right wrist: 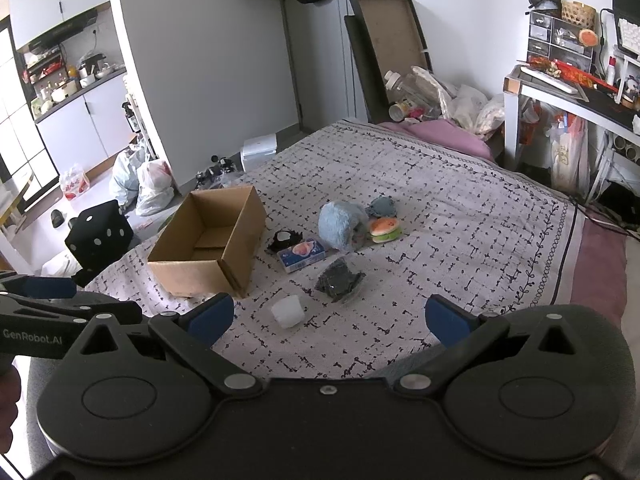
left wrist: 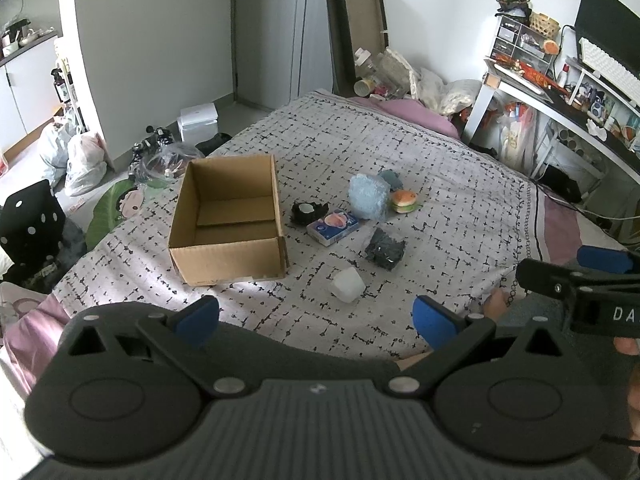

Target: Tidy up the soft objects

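Observation:
An open cardboard box point(left wrist: 228, 220) point(right wrist: 208, 246) stands empty on the bed. To its right lie a black-and-white plush point(left wrist: 307, 212) point(right wrist: 283, 240), a tissue pack point(left wrist: 333, 226) point(right wrist: 303, 254), a pale blue plush point(left wrist: 368, 196) point(right wrist: 340, 224), a burger plush point(left wrist: 405, 201) point(right wrist: 385, 229), a grey-blue plush point(left wrist: 391, 178) point(right wrist: 382, 207), a dark bagged bundle point(left wrist: 385, 249) point(right wrist: 338, 280) and a white soft block point(left wrist: 347, 285) point(right wrist: 288, 311). My left gripper point(left wrist: 316, 320) and my right gripper point(right wrist: 330, 318) both hover open and empty over the bed's near edge, short of the white block.
The patterned bedspread point(left wrist: 440, 184) point(right wrist: 460, 208) has bare room right of the objects. A cluttered desk point(left wrist: 560, 88) stands to the right, bags and a black dotted cushion point(left wrist: 32, 220) on the floor to the left, pillows and clutter at the bed's far end.

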